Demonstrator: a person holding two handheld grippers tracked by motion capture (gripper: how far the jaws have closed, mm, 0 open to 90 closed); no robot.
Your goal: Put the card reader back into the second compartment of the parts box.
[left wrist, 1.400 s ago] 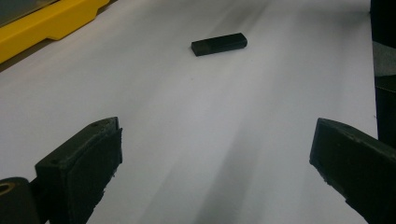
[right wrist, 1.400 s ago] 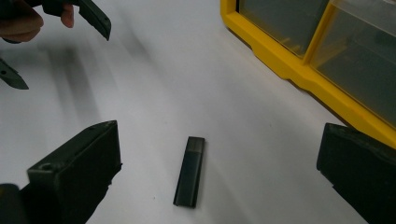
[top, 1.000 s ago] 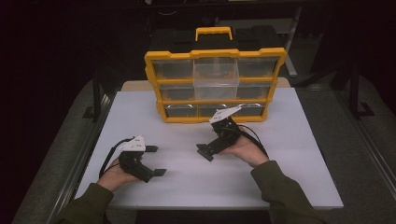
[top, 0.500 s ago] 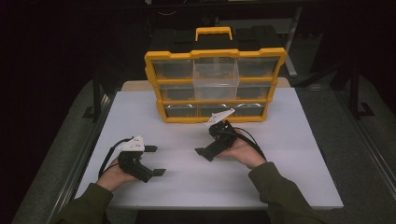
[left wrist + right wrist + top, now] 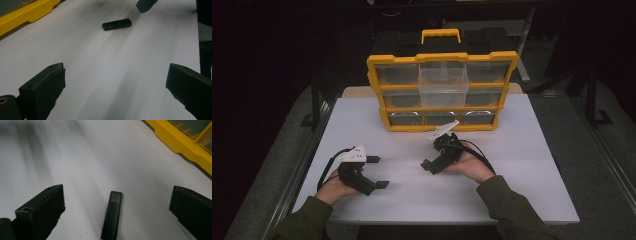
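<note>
the black bar (image 5: 111, 215) lies flat on the white surface (image 5: 532, 160), in front of the yellow organizer (image 5: 442, 92) and clear of it. the right tongs (image 5: 117, 207) stand wide apart with the bar between their jaws, not touching it. the left tongs (image 5: 112, 92) are also spread, empty, farther out from the organizer. one top-middle drawer (image 5: 443, 86) of the organizer sticks out. by the look of it nothing is grasped yet; pickup and stowing are probably still to do.
</note>
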